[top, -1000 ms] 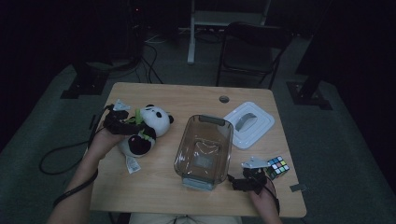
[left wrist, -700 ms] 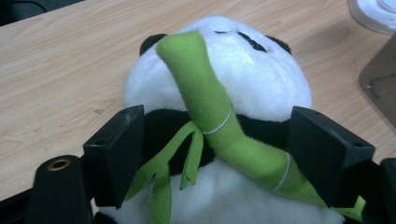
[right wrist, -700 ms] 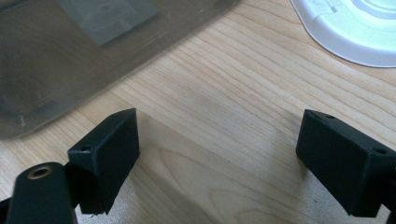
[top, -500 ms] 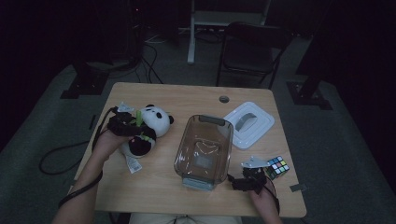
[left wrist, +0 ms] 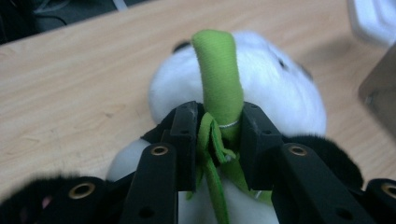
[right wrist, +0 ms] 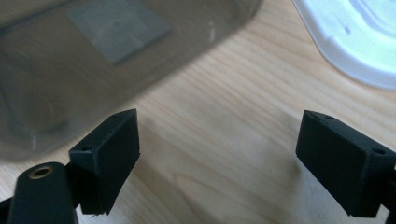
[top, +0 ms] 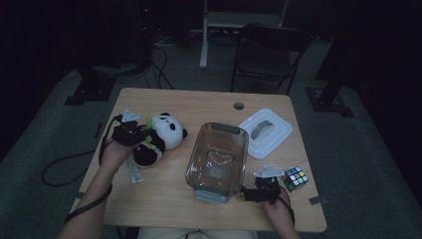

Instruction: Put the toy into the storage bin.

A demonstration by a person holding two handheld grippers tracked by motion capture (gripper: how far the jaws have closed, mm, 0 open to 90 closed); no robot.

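Left tongs closed onto panda bamboo; right tongs wide, empty; wooden table, dark room.

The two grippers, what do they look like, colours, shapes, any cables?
Both are black. The left gripper has blocky jaws on arms with brass-coloured rivets; the right gripper has wedge-shaped black pads. In the high view each carries a grey three-cornered plate on top and trails a black cable. The forearms look bare.
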